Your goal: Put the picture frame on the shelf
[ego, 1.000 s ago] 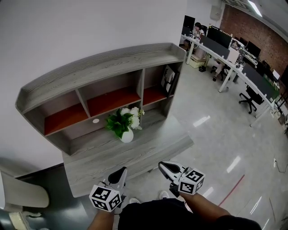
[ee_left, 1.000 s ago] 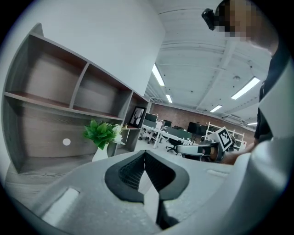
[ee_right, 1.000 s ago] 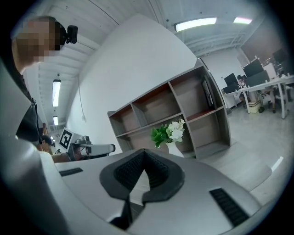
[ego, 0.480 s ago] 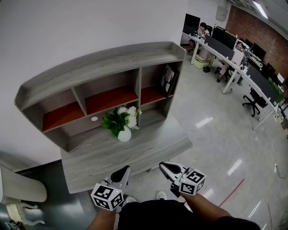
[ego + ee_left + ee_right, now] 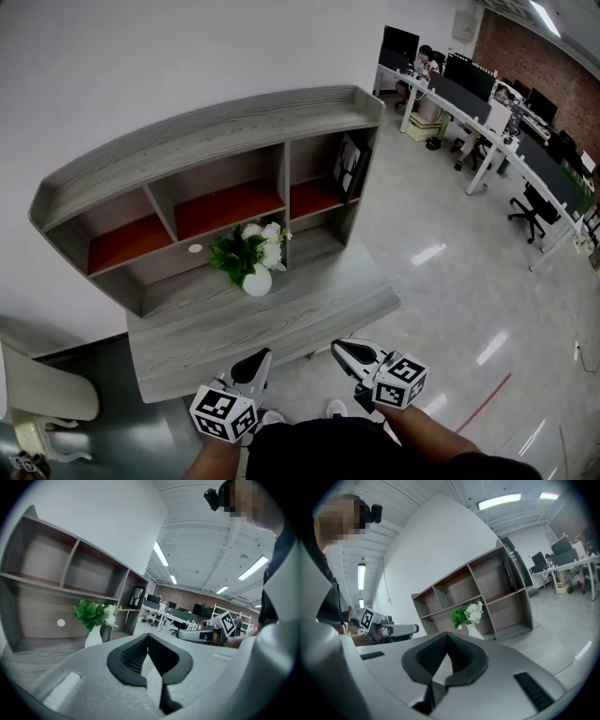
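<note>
Picture frame (image 5: pixel 352 166) is standing in the rightmost upper compartment of the shelf (image 5: pixel 216 127), at one o'clock in the head view. Vase of flowers (image 5: pixel 253 267) is sitting on the lower ledge at twelve o'clock, well apart from the frame. Left gripper (image 5: pixel 256 360) is hovering at six o'clock, jaws pressed together, holding nothing. Right gripper (image 5: pixel 343 350) is hovering near it at five o'clock, jaws likewise closed and empty.

The picture frame (image 5: pixel 352 167) is too small to make out its print; the left edge crops the chair (image 5: pixel 52 398).
</note>
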Demonstrator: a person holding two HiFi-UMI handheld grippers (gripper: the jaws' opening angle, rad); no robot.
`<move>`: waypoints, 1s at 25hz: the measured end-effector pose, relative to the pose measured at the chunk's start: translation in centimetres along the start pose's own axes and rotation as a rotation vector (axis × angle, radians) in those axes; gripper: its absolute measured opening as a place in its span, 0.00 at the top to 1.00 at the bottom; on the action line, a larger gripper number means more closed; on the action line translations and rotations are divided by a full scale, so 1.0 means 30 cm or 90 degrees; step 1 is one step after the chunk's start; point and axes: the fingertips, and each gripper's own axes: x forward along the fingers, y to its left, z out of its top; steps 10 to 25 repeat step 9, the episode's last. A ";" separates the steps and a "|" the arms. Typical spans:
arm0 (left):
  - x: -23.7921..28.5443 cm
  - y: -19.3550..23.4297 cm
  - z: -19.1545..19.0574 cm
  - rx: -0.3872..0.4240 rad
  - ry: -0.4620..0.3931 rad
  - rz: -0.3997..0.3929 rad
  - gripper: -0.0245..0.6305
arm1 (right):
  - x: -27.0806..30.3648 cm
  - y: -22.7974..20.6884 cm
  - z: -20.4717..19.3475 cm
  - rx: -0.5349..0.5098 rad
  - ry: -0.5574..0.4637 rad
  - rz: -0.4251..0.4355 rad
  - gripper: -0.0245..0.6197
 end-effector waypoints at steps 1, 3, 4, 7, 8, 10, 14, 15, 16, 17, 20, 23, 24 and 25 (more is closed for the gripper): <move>0.000 -0.001 0.001 0.001 0.001 0.000 0.95 | 0.000 0.000 0.002 0.000 -0.001 0.001 0.94; -0.001 -0.002 0.005 0.003 0.001 0.000 0.95 | 0.002 0.002 0.005 0.000 0.000 0.002 0.94; -0.001 -0.001 0.007 0.003 0.001 0.000 0.95 | 0.003 0.004 0.006 0.000 0.000 0.002 0.94; 0.001 0.000 0.007 0.005 0.002 -0.002 0.95 | 0.007 0.006 0.006 -0.001 0.002 0.003 0.94; 0.002 0.000 0.006 0.005 0.002 -0.002 0.95 | 0.008 0.006 0.005 -0.002 0.003 0.003 0.94; 0.004 0.000 0.004 0.006 0.003 -0.003 0.95 | 0.010 0.005 0.005 -0.003 0.003 0.003 0.94; 0.004 0.000 0.004 0.006 0.003 -0.003 0.95 | 0.010 0.005 0.005 -0.003 0.003 0.003 0.94; 0.004 0.000 0.004 0.006 0.003 -0.003 0.95 | 0.010 0.005 0.005 -0.003 0.003 0.003 0.94; 0.004 0.000 0.004 0.006 0.003 -0.003 0.95 | 0.010 0.005 0.005 -0.003 0.003 0.003 0.94; 0.004 0.000 0.004 0.006 0.003 -0.003 0.95 | 0.010 0.005 0.005 -0.003 0.003 0.003 0.94; 0.004 0.000 0.004 0.006 0.003 -0.003 0.95 | 0.010 0.005 0.005 -0.003 0.003 0.003 0.94; 0.004 0.000 0.004 0.006 0.003 -0.003 0.95 | 0.010 0.005 0.005 -0.003 0.003 0.003 0.94; 0.004 0.000 0.004 0.006 0.003 -0.003 0.95 | 0.010 0.005 0.005 -0.003 0.003 0.003 0.94; 0.004 0.000 0.004 0.006 0.003 -0.003 0.95 | 0.010 0.005 0.005 -0.003 0.003 0.003 0.94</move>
